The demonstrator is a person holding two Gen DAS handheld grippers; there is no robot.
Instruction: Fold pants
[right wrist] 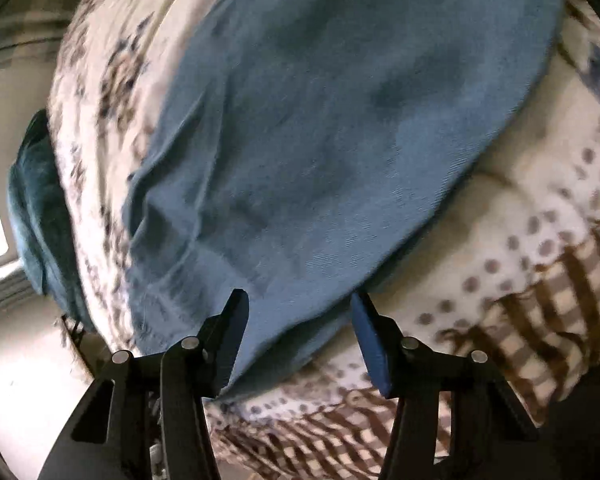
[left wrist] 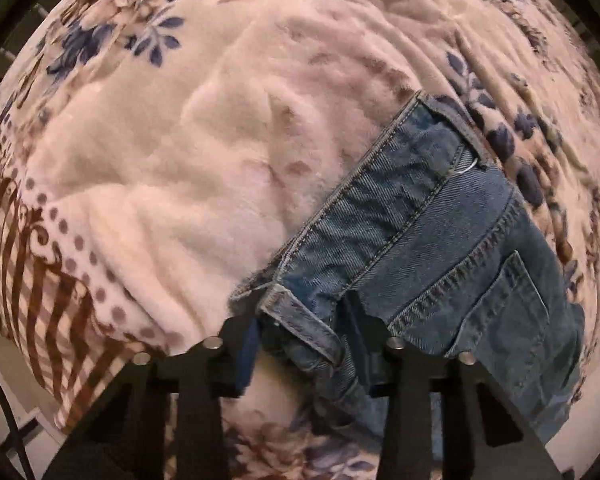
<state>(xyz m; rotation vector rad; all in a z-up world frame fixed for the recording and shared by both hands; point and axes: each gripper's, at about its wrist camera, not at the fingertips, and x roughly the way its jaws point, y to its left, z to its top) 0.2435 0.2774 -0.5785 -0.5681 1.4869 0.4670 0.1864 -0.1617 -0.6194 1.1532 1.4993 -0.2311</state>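
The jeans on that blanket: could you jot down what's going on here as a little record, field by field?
garment: blue jeans, waistband end in the left view, a plain leg in the right view
surface: fluffy cream blanket with blue flowers, dots and brown checks
left gripper: straddles the waistband corner, denim between its fingers
right gripper: fingers apart, straddling the denim edge, not pressing
folding: cannot tell how far along
beside the blanket: dark teal cushion
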